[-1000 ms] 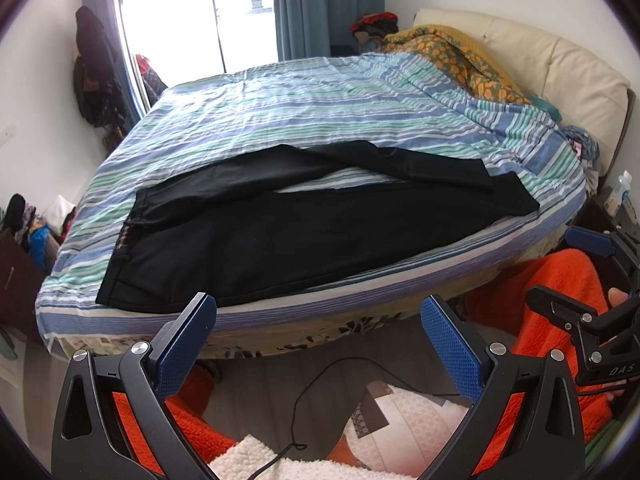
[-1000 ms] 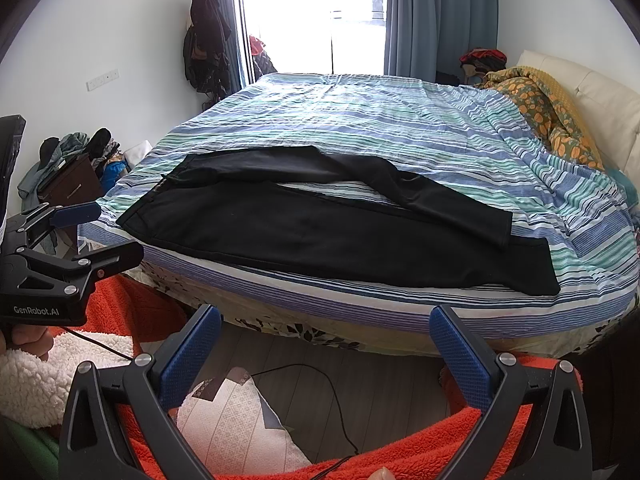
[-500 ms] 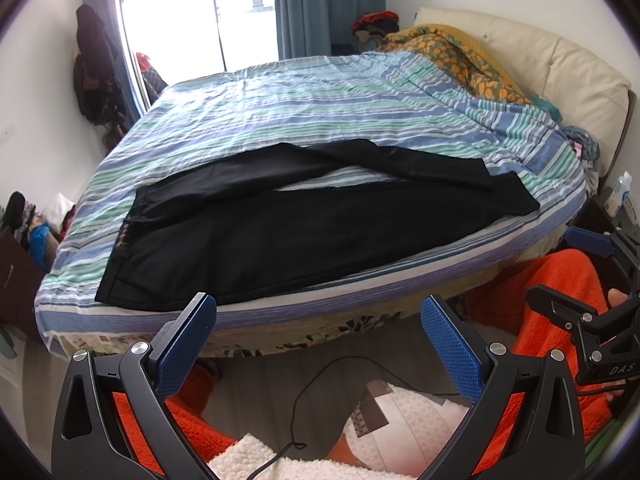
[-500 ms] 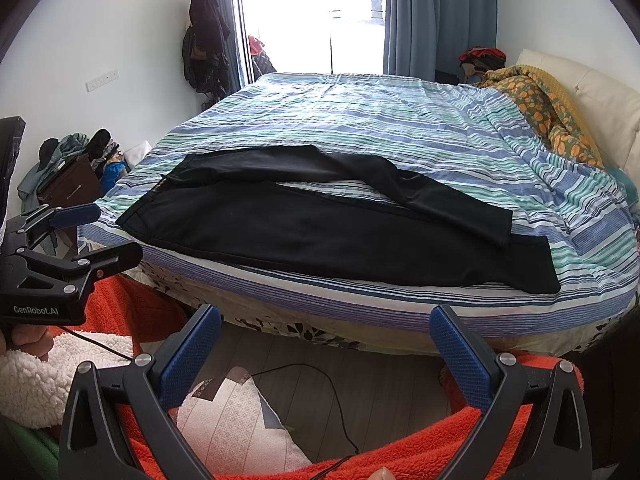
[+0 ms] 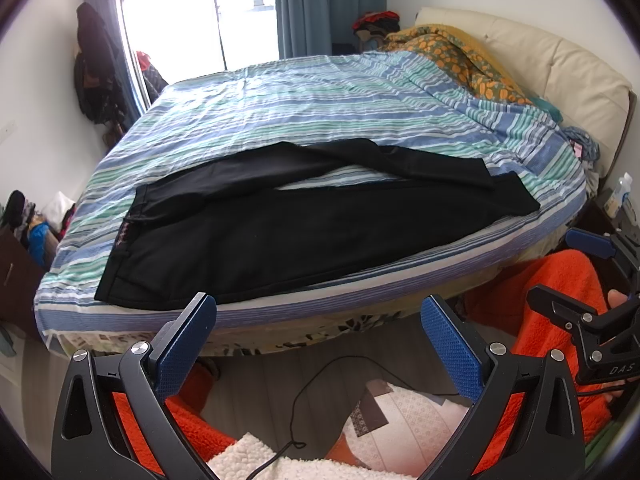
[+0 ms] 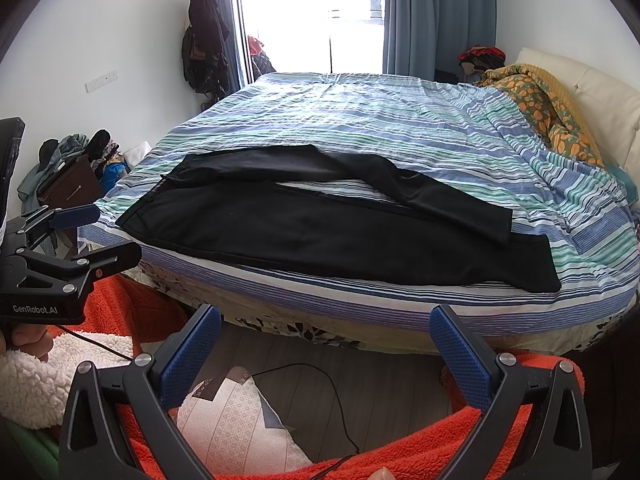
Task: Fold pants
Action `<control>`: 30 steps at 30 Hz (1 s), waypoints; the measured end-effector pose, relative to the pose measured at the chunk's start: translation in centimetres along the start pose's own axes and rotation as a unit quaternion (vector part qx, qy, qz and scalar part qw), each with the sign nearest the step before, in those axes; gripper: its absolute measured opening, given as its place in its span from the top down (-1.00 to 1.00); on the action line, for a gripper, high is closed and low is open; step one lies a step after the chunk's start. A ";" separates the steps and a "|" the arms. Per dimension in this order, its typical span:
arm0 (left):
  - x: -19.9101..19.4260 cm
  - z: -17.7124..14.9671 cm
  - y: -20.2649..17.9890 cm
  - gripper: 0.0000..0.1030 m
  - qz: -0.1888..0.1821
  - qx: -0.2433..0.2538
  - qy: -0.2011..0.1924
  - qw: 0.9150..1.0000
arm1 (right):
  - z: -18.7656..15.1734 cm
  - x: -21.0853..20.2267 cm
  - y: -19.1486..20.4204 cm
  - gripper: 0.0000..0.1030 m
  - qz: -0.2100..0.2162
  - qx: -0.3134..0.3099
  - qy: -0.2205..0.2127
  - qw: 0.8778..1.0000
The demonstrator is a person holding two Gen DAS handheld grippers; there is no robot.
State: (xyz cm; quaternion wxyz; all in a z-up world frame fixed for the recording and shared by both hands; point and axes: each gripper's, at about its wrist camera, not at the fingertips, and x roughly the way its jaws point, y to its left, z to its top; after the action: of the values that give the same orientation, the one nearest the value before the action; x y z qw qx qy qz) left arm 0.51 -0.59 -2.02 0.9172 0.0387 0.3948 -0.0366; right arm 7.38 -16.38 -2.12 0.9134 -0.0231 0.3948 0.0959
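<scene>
A bedroom with a bright window [image 6: 352,12] and blue curtains [image 6: 436,16] at the far end holds a wide bed [image 6: 400,120] under a striped blue, green and white cover. The black pants [image 6: 320,224] lie spread flat along the near edge of the bed, waistband toward the left and hems toward the right. The near leg runs straight along the edge; the far leg bends and crosses down so that its hem lies on top of the near leg close to the cuffs, leaving a sliver of striped cover showing between the 2 legs.

Both grippers hang off the bed, above the floor, well apart from the pants. The left gripper [image 5: 320,344] has its jaws spread wide with nothing between the blue pads [image 5: 450,348]. The right gripper [image 6: 326,346] is likewise wide open and empty. An orange fleece [image 6: 400,448] sits just below the grippers, and what seems to be a patterned cushion [image 6: 236,424] lies on the wooden floor [image 6: 360,364] with a black cable [image 6: 320,384] trailing across it. An orange-patterned quilt [image 6: 548,100] is bunched by the cream headboard [image 6: 600,92].
</scene>
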 end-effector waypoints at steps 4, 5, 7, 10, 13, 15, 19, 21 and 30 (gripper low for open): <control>0.0 0.0 0.0 -0.99 0.000 0.000 0.000 1.000 | 0.0 0.0 0.0 -1.00 0.000 0.000 0.000 1.000; 0.0 0.0 0.0 -0.99 0.000 0.000 0.000 1.000 | 0.0 0.0 0.1 -1.00 0.000 0.000 0.000 1.000; 0.0 0.0 0.0 -0.99 0.000 0.000 0.000 1.000 | 0.0 0.0 0.0 -1.00 0.000 0.000 0.000 1.000; 0.0 0.1 0.1 -0.99 0.000 0.000 0.002 1.000 | 0.0 0.0 0.0 -1.00 0.000 0.000 0.000 1.000; 0.0 0.1 0.1 -0.99 0.000 0.000 0.002 1.000 | -0.1 0.0 0.0 -1.00 0.000 0.001 0.001 1.000; 0.0 0.1 0.1 -0.99 0.000 0.000 0.002 1.000 | -0.1 0.0 0.1 -1.00 0.001 0.001 0.001 1.000; 0.0 0.1 0.1 -0.99 0.000 0.001 0.002 1.000 | -0.1 0.0 -0.1 -1.00 0.001 0.001 0.002 1.000; 0.0 0.2 0.0 -0.99 0.000 0.002 0.003 1.000 | -0.1 0.1 -0.2 -1.00 0.001 0.002 0.002 1.000; 0.0 0.3 -0.2 -0.99 0.002 0.004 0.005 1.000 | 0.1 0.2 -0.4 -1.00 0.003 0.003 0.005 1.000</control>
State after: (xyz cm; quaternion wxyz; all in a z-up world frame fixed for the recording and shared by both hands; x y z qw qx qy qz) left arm 0.66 -0.85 -1.82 0.9153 0.0427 0.3989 -0.0363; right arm 7.70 -16.74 -2.22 0.9111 -0.0196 0.4000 0.0971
